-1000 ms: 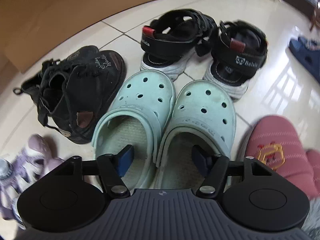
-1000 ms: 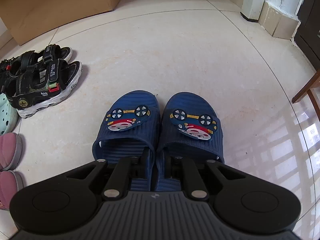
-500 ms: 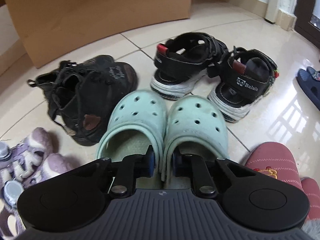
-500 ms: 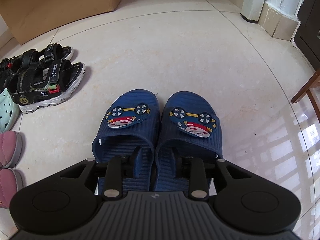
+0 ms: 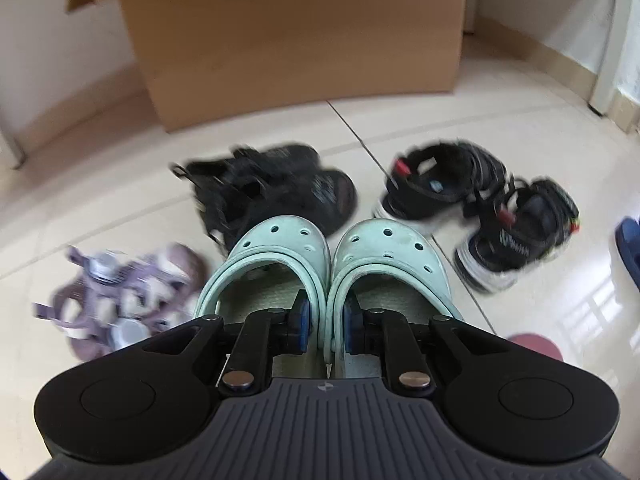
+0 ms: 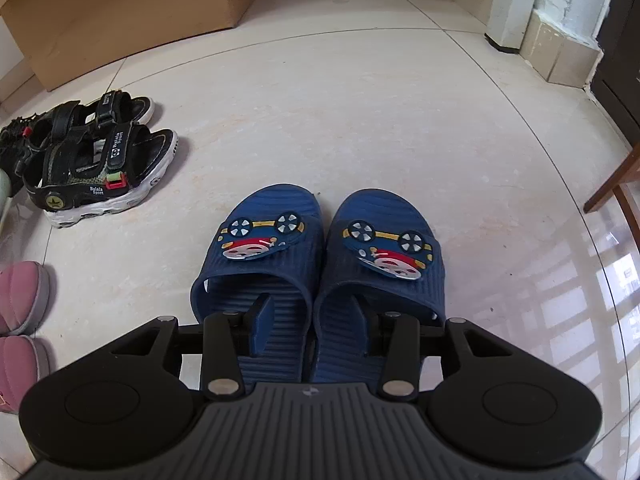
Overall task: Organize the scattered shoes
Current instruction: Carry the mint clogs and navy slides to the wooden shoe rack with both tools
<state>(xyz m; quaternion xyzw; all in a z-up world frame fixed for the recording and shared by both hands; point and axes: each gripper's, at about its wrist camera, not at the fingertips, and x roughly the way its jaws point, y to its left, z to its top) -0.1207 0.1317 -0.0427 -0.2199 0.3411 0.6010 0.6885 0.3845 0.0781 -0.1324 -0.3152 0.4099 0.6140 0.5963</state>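
The left gripper [image 5: 325, 326] is clamping the two mint green clogs [image 5: 332, 264] together, its blue pads [image 5: 303, 320] pressing on the touching inner walls of the pair, one finger inside each clog. The clogs are sitting side by side, toes pointing toward the cardboard box [image 5: 296, 32], which is standing against the wall at the far side of the tiled floor [image 5: 460, 120]. Between the clogs and the cardboard box, a pair of black lace-up shoes [image 5: 276, 192] is lying just beyond the clog toes, partly hidden by them. A pair of black strap sandals [image 5: 476, 204] is lying farther from the cardboard box's left corner, off to the right of the clogs, and a blurred pair of purple sandals [image 5: 120, 296] is lying to the clogs' left. A pink slipper [image 5: 534, 344] is peeking out at the right of the gripper body.

The right gripper [image 6: 314, 324] is opening, its fingers standing moderately apart with one inside each of the two navy blue slides [image 6: 320, 264]; the inner walls of the slides are lying between the fingers, and the pads are standing clear of them. The slides, each carrying a cartoon car badge, are resting on the floor side by side, well apart from the cardboard box [image 6: 120, 12] and pointing away from the camera. The black strap sandals [image 6: 92, 160] are lying between the slides and the box, and the pink slippers [image 6: 20, 320] are showing at the left edge
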